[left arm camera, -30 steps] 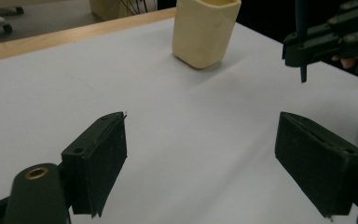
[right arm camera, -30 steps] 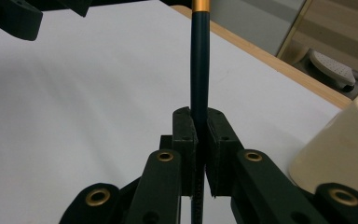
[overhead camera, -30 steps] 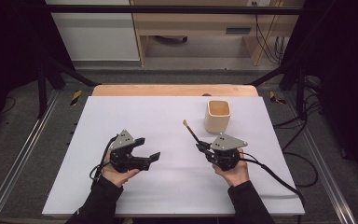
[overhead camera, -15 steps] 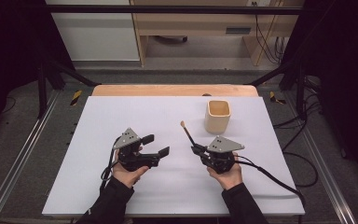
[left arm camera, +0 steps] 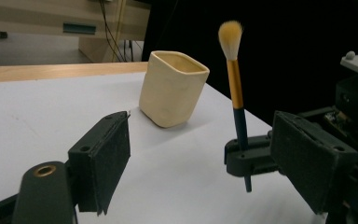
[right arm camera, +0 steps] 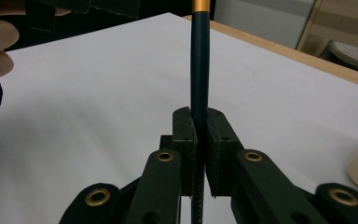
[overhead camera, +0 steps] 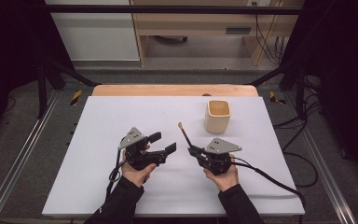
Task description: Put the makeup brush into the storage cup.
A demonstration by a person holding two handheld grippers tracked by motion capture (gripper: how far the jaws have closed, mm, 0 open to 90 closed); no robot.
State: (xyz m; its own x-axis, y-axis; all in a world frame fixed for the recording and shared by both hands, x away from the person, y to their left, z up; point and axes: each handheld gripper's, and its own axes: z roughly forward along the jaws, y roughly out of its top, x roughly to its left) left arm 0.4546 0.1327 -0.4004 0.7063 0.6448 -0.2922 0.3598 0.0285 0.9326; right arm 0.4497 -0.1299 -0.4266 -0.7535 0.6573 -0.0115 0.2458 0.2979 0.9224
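Note:
A makeup brush (overhead camera: pixel 184 135) with a dark handle, gold band and pale bristles stands tilted up from my right gripper (overhead camera: pixel 192 150), which is shut on its handle (right arm camera: pixel 199 70). In the right gripper view the jaws (right arm camera: pixel 199 133) pinch the handle low down. My left gripper (overhead camera: pixel 163 143) is open, a short way left of the brush and pointing at it. In the left gripper view the brush (left arm camera: pixel 235 84) rises ahead of the open left gripper (left arm camera: pixel 205 163), nearer its right jaw, with nothing between the pads. A cream square cup (overhead camera: pixel 217 116) stands upright behind the brush.
The white table top (overhead camera: pixel 98 121) has a wooden strip along its far edge (overhead camera: pixel 168 90). The cup (left arm camera: pixel 172 88) stands near the table's right side. Cables trail from both grippers toward the near edge. Dark floor and metal rails flank the table.
My left gripper has moved right, closer to the brush and the right gripper. The right gripper has kept its grip on the brush and hardly shifted.

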